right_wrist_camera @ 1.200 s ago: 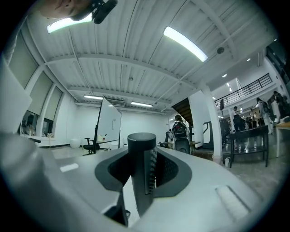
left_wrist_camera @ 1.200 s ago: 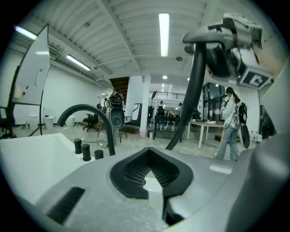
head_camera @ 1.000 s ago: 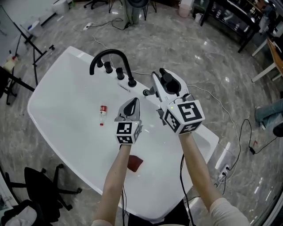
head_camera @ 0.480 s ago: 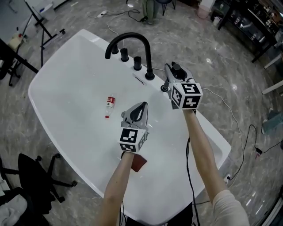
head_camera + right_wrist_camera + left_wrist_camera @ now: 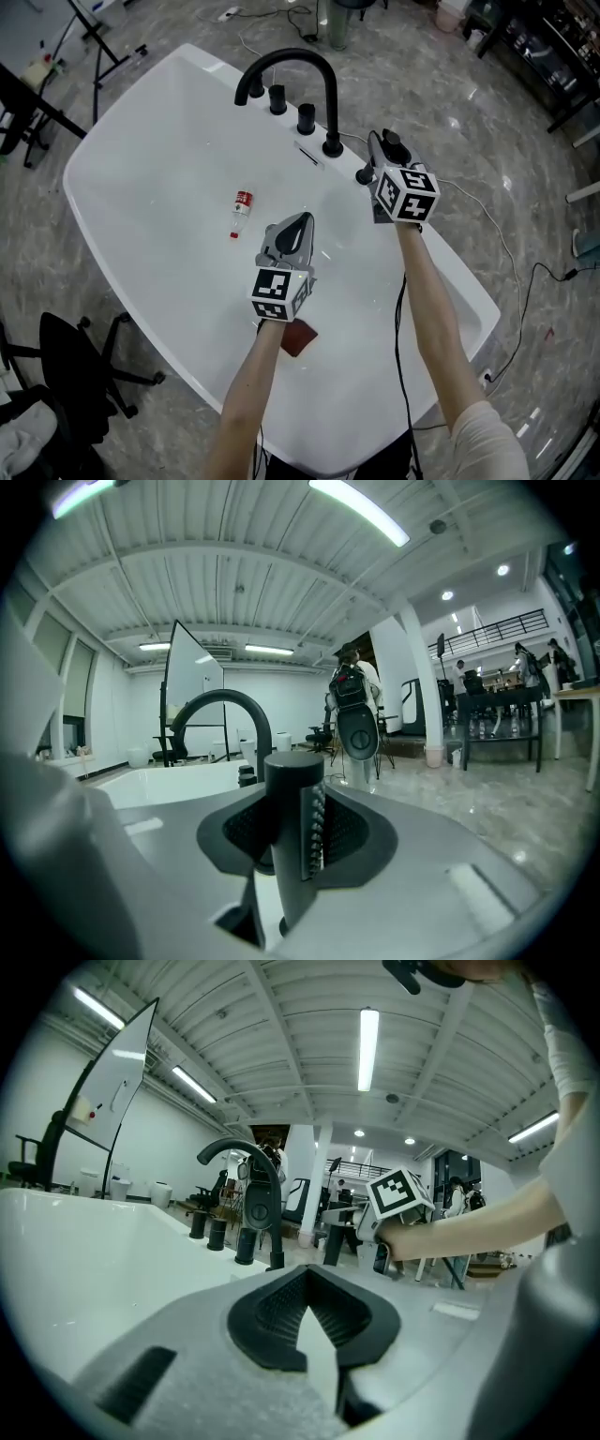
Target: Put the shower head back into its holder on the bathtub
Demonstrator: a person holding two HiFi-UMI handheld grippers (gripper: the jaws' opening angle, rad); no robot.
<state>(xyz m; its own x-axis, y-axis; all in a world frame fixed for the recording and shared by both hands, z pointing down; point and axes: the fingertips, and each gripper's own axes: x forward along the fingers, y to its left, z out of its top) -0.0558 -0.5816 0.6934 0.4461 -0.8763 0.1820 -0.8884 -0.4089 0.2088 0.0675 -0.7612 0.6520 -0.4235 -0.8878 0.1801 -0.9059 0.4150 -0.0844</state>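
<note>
The shower head [image 5: 292,829] is a black stick-shaped handset with a strip of nozzles, and it stands upright between the jaws of my right gripper [image 5: 298,847], which is shut on it. In the head view the right gripper [image 5: 383,150] hangs over the white bathtub's rim [image 5: 441,258], just right of a small black fitting [image 5: 364,175] beside the faucet knobs. The shower head [image 5: 395,142] shows as a dark tip there. My left gripper [image 5: 292,232] is shut and holds nothing, over the tub's inside. Its pads [image 5: 281,1312] meet.
A black arched faucet [image 5: 292,62] and three black knobs [image 5: 306,117] line the far rim. A small bottle with a red label [image 5: 241,208] and a red-brown patch [image 5: 301,338] lie in the tub. Office chairs [image 5: 70,361] and cables surround the tub on the floor.
Both grippers have sunk. The right one, still gripping the shower head, came down close to the rim by the knobs. The left one moved lower over the tub's inside.
</note>
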